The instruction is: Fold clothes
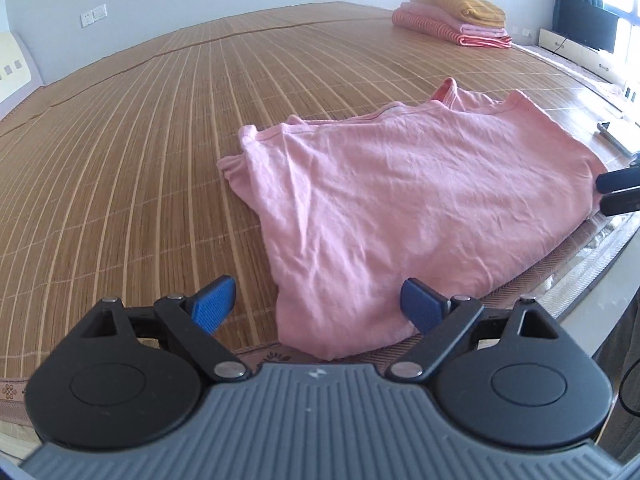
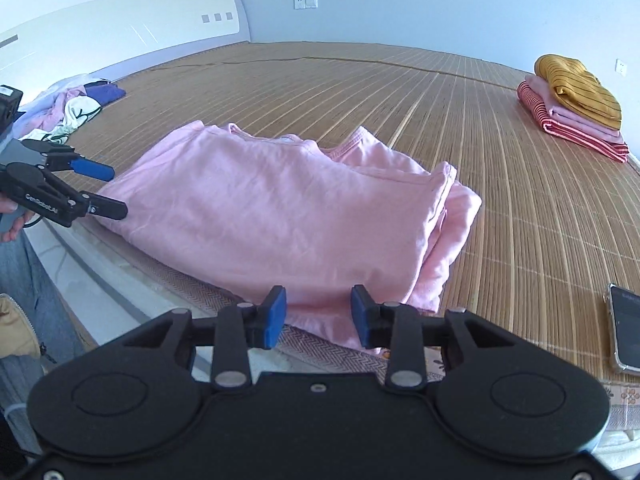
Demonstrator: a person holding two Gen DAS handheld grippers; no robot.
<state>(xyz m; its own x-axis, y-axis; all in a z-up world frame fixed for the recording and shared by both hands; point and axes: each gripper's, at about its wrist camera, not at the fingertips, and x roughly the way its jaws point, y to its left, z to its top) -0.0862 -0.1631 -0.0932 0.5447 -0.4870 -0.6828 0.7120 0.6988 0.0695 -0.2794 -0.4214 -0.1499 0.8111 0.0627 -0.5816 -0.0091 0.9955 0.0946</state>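
pink shirt [image 2: 280, 208] lies folded, wrinkled.

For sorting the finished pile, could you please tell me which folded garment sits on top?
The mustard-yellow striped garment tops the pile; beneath it lie a plain pink one and a red-striped one.

The left claw [image 1: 316, 306] gaped wide, its blue pads pointing toward twelve o'clock. The right claw [image 2: 319, 316] stood parted more narrowly, nothing gripped.
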